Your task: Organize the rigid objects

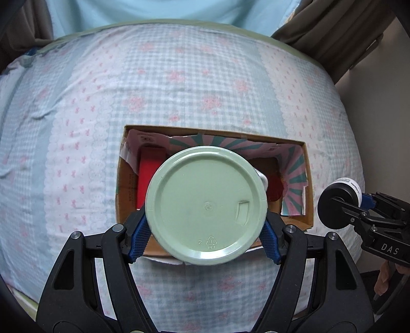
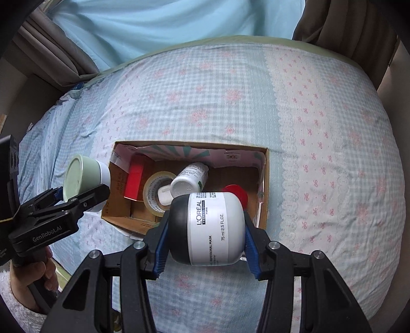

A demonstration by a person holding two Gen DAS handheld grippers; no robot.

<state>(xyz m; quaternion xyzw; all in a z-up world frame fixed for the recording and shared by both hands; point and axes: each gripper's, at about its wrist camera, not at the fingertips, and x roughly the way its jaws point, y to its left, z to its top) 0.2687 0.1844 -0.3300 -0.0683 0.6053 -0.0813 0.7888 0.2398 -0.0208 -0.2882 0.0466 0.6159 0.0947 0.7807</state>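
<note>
My left gripper (image 1: 205, 237) is shut on a green-lidded jar (image 1: 206, 205), held over the near left part of an open cardboard box (image 1: 308, 194). It also shows in the right wrist view (image 2: 60, 196) with the jar (image 2: 82, 176) left of the box (image 2: 266, 189). My right gripper (image 2: 206, 246) is shut on a grey and black L'Oreal jar (image 2: 208, 228), above the box's near edge. In the left wrist view that gripper (image 1: 358, 205) holds the L'Oreal jar (image 1: 338, 202) right of the box. Inside lie a red box (image 2: 134, 181), a tape roll (image 2: 153, 192), a white bottle (image 2: 189, 179) and a red lid (image 2: 237, 194).
The box sits on a bed with a blue checked, pink-flowered cover (image 2: 320, 153). Brown curtains (image 2: 56, 59) and a pale blue sheet (image 2: 166, 23) hang behind the bed. The bed's right edge drops off in the left wrist view (image 1: 358, 158).
</note>
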